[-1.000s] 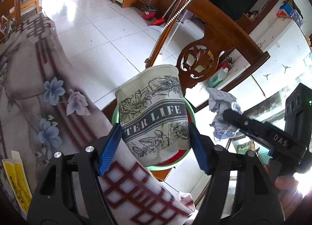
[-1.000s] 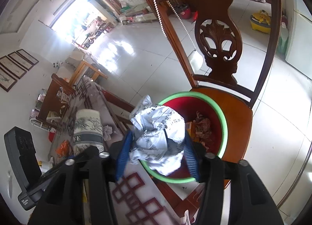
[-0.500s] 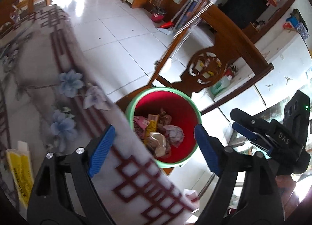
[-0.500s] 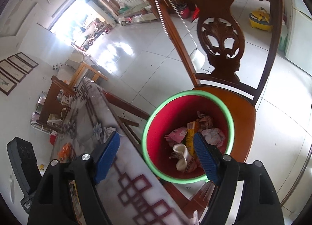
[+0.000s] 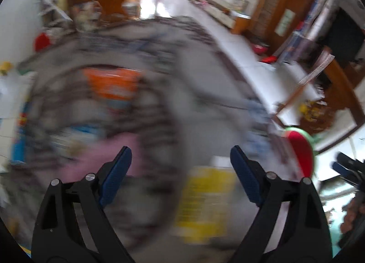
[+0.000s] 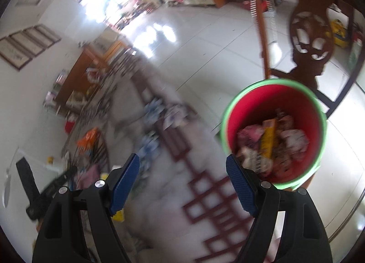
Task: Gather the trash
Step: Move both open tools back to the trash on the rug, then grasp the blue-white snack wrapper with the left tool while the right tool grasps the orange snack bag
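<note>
My left gripper [image 5: 180, 176] is open and empty above the patterned tablecloth [image 5: 200, 94]; the view is motion-blurred. Blurred trash lies below it: a yellow packet [image 5: 205, 201], an orange wrapper [image 5: 114, 87] and something pink [image 5: 100, 160]. The red bin with a green rim [image 5: 301, 146] is at the right edge. My right gripper [image 6: 182, 178] is open and empty over the table's edge, left of the bin [image 6: 237, 108], which holds several crumpled pieces. The left gripper also shows in the right wrist view [image 6: 45, 190].
The bin sits on a carved wooden chair [image 6: 308, 42] beside the table. An orange wrapper [image 6: 89, 140] and other blurred clutter lie on the far part of the tablecloth [image 6: 205, 194]. White tiled floor [image 6: 205, 42] lies beyond.
A second ago the left gripper held a paper cup and the right a crumpled paper; both opened over the bin. Now the left has swung back over the table and the right has shifted left.
</note>
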Demonstrator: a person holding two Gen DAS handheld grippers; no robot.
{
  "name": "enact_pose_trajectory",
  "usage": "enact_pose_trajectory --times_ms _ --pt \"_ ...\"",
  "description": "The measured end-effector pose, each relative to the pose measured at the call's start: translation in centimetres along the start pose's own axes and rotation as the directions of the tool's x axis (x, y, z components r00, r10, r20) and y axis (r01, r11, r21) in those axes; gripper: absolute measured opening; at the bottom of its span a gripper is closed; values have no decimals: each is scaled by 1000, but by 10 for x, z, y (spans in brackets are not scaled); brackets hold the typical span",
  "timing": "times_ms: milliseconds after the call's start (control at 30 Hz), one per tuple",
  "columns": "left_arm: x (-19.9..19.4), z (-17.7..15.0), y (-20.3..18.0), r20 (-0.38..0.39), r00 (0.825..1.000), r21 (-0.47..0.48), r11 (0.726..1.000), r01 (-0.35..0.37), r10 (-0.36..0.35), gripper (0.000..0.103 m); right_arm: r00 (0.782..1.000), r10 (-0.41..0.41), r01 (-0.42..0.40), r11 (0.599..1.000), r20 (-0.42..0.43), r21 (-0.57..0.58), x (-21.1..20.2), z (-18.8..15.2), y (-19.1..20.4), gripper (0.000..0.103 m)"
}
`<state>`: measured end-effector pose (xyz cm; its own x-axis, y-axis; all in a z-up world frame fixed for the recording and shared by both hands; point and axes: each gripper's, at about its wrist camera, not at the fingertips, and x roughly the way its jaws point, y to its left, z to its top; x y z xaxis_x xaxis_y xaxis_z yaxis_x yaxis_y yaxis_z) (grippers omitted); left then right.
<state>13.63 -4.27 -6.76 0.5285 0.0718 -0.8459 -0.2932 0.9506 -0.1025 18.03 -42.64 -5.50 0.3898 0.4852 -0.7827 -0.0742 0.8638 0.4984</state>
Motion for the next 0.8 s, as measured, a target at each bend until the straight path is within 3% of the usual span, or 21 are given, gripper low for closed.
enact_pose_trajectory --times_ms 167,300,367,467,500,533,567,700,800 --pt "16 23 108 -79 990 -19 993 -117 115 86 999 31 -32 999 -42 -38 21 -24 43 76" --pt "52 23 147 -178 972 35 988 -148 151 85 997 43 -47 997 -68 -58 35 -43 72 76" --pt "71 18 152 -234 965 69 992 -107 121 84 996 40 -46 996 -74 -70 38 -51 84 76" --pt "86 5 153 -303 949 91 994 -61 86 73 997 37 -42 996 -75 -77 38 -60 95 76" --pt "87 0 152 -312 948 77 996 -33 55 63 997 33 -39 996 -70 -79 37 -62 98 76" --pt "86 -5 152 -319 947 62 998 -11 30 43 997 29 -34 996 -66 -80 37 -63 101 76" --pt "84 -11 150 -321 947 48 999 12 4 38 998 24 -29 997 -62 -77 37 -63 104 76" --pt "63 -31 147 -266 959 -30 995 95 -100 33 998 15 -20 996 -61 -89 44 -59 120 76" --pt "43 -48 148 -220 967 -94 990 109 -127 30 996 16 -29 989 -86 -148 60 -52 148 76"
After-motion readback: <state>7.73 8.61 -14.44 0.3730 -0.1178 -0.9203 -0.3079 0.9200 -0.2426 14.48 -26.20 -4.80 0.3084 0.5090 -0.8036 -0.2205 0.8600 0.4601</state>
